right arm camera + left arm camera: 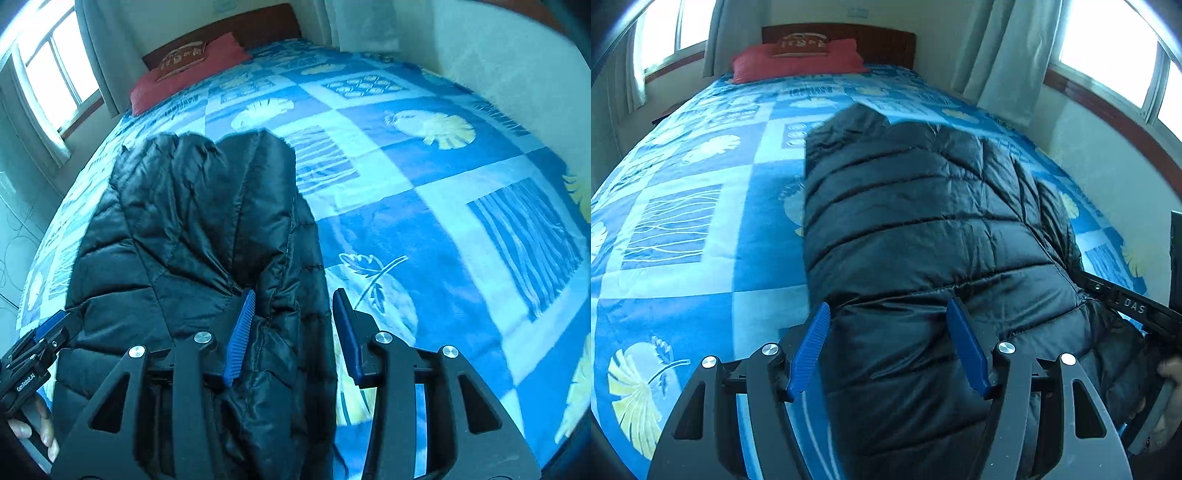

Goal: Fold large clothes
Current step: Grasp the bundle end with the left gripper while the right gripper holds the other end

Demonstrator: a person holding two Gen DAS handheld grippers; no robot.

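**Both grippers released over the black puffer jacket on the bed**

I am holding my left gripper [888, 345] over the near end of the black puffer jacket [923, 221], and its blue pads [809, 350] are standing well apart with nothing pinched between them; the quilted fabric is lying below and between them, unclamped. In my left wrist view the jacket is stretching away from me lengthwise down the middle of the bed, its far end pointing towards the red pillow [798, 61] and the wooden headboard [871, 40].

I am keeping my right gripper [293, 334] over the jacket's right edge [207, 229]. Its jaws are parted: the left pad [240, 339] is resting against a fold of the dark fabric, while the right pad [347, 332] is standing off the jacket, over the blue patterned bedspread [443, 206]. A ridge of fabric is sitting between the pads, yet they are not pressing on it.

The jacket is lying flat on the bedspread, with one long fold running along its right side. At the left edge of my right wrist view my other gripper is showing beside the jacket, with fingers [44, 435] wrapped around its handle. Pale curtains [1001, 59] are hanging by the bright windows [1108, 48].
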